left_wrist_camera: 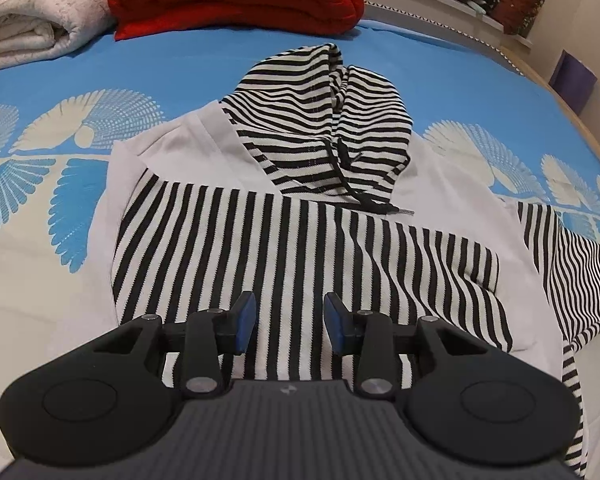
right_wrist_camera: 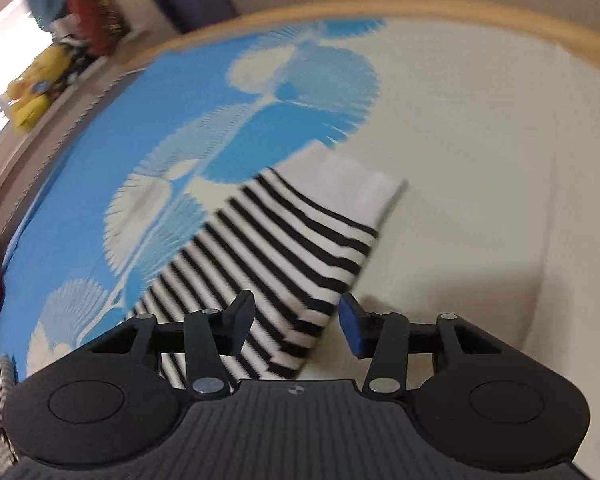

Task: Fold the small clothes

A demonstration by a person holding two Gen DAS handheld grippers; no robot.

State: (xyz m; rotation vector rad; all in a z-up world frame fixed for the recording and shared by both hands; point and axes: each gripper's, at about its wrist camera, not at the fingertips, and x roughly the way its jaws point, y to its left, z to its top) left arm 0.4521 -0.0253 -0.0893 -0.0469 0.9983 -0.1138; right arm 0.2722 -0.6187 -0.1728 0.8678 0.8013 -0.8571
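We see the left gripper [left_wrist_camera: 289,322] above the hoodie [left_wrist_camera: 300,248], jaws partly open, with nothing between the blue pads [left_wrist_camera: 247,322]. The garment lies flat on the blue-and-cream bedspread [left_wrist_camera: 60,168]; a striped sleeve is folded across the body just ahead of the fingertips, and the hood [left_wrist_camera: 320,120] lies farther ahead. The right gripper [right_wrist_camera: 298,326] stands partly open over the other sleeve [right_wrist_camera: 284,264], gripping nothing. This sleeve runs from below the jaws ahead to its white cuff [right_wrist_camera: 360,188].
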